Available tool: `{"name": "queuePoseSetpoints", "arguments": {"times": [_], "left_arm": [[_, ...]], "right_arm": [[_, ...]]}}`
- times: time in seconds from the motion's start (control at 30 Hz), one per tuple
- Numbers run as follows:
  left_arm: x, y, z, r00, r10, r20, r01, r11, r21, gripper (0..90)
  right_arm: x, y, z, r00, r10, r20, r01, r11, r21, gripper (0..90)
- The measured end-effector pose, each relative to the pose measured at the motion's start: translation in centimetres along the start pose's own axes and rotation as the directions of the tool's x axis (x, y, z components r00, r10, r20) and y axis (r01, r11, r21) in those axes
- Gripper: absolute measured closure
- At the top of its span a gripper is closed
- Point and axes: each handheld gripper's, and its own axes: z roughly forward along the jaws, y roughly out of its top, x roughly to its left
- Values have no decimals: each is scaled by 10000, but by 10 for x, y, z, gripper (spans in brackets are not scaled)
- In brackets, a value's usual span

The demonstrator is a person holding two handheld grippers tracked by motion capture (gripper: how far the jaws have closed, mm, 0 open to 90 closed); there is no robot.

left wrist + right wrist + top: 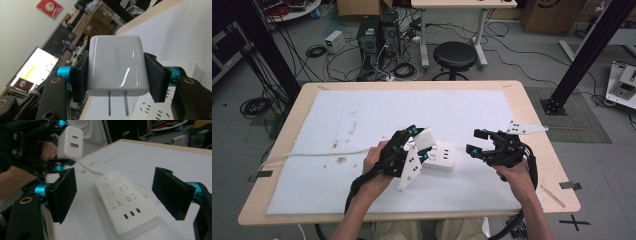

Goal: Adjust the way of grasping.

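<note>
My left gripper (419, 142) is shut on a white wall charger (116, 66), its two black pads squeezing the charger's sides. The charger's two metal prongs (117, 103) point down toward the white power strip (152, 110). In the high view the charger (425, 138) hangs just over the left end of the power strip (443, 156), which lies flat on the white mat. From the right gripper view the charger (71, 143) shows its USB ports, above the strip (125, 201). My right gripper (476, 142) stands open to the right of the strip, nothing between its fingers.
The strip's white cord (317, 154) runs left across the white mat (362, 110) and off the wooden table (532, 115). Small brown specks dot the mat. Behind the table stand a black stool (454, 56), computers and tangled cables on the floor.
</note>
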Motion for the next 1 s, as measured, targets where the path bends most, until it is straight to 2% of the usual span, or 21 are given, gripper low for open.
{"name": "queuePoseSetpoints", "arguments": {"times": [0.03, 0.07, 0.1, 0.13, 0.23, 0.27, 0.3, 0.37, 0.47, 0.5, 0.63, 0.73, 0.77, 0.87, 1.0], "left_arm": [[0, 0, 0, 10000, 0, 0, 0, 10000, 0, 424], [-3, 2, 1, 9995, 303, -74, -306, 9991, -310, 424], [-5, 2, 1, 9993, 365, -126, -369, 9985, -393, 424], [-5, 2, 1, 9993, 365, -126, -369, 9985, -393, 424], [-8, 3, 1, 9989, 405, -242, -420, 9972, -626, 424], [-8, 3, 1, 9989, 405, -242, -420, 9972, -626, 424], [-9, 3, 2, 9989, 345, -319, -365, 9972, -654, 424], [-10, 3, 3, 9989, 286, -373, -312, 9971, -699, 424], [-11, 4, 4, 9989, 219, -403, -249, 9969, -741, 424], [-11, 4, 4, 9989, 219, -403, -249, 9969, -741, 424], [-15, 9, 10, 9986, 231, -486, -278, 9949, -974, 424], [-15, 10, 11, 9985, 256, -490, -303, 9946, -991, 424], [-17, 13, 14, 9980, 217, -598, -282, 9935, -1099, 424], [-18, 14, 16, 9980, 160, -616, -230, 9931, -1149, 424], [-19, 14, 18, 9980, 133, -625, -206, 9928, -1183, 424]], "right_arm": [[0, 0, 0, 10000, 0, 0, 0, 10000, 0, 204], [4, 5, 4, 9987, 143, -494, -140, 9999, 75, 204], [5, 6, 5, 9974, 217, -688, -215, 9998, 32, 204], [5, 6, 5, 9974, 217, -688, -215, 9998, 32, 204], [7, 10, 9, 9920, 434, -1189, -448, 9990, -90, 204], [7, 10, 9, 9920, 434, -1189, -448, 9990, -90, 204], [8, 11, 12, 9840, 761, -1608, -826, 9960, -338, 204], [8, 12, 14, 9773, 1011, -1864, -1117, 9926, -472, 205], [8, 11, 15, 9743, 1095, -1967, -1226, 9909, -559, 205], [7, 12, 17, 9687, 1228, -2159, -1399, 9880, -658, 205], [8, 13, 26, 9624, 1423, -2316, -1585, 9860, -528, 205], [8, 13, 28, 9621, 1421, -2328, -1573, 9864, -483, 205], [9, 14, 32, 9584, 1466, -2447, -1628, 9855, -472, 205], [10, 14, 35, 9606, 1414, -2394, -1568, 9865, -465, 205], [12, 15, 38, 9572, 1481, -2486, -1646, 9852, -470, 205]]}}
